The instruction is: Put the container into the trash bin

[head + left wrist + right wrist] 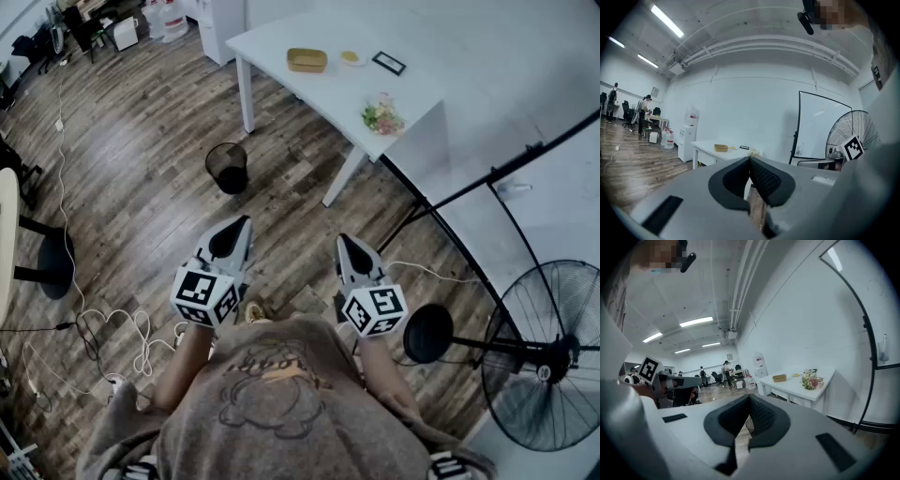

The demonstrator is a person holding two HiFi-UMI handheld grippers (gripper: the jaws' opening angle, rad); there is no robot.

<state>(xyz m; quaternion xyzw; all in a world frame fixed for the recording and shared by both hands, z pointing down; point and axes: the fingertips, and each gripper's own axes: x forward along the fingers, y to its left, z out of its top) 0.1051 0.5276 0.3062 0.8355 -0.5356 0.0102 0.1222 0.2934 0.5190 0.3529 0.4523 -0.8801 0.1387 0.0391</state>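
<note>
Holds nothing in clenched left gripper [242, 225], right gripper [343, 242] — tan rectangular container [307, 60] well ahead, past black mesh trash bin [225, 180].

Qty: 2 hand-held grippers [244, 223] [343, 241], 1 container [307, 60], 1 trash bin [228, 168], 1 table [319, 92], 1 fan [546, 357].

White table [319, 89] on a wood floor [141, 141] carries a tan container [307, 60], a small yellow dish [352, 58], a black-framed card [388, 63] and, near its corner, flowers [382, 117]. A black bin [228, 167] stands on the floor near the table leg; a fan [539, 358] stands well apart.
</note>
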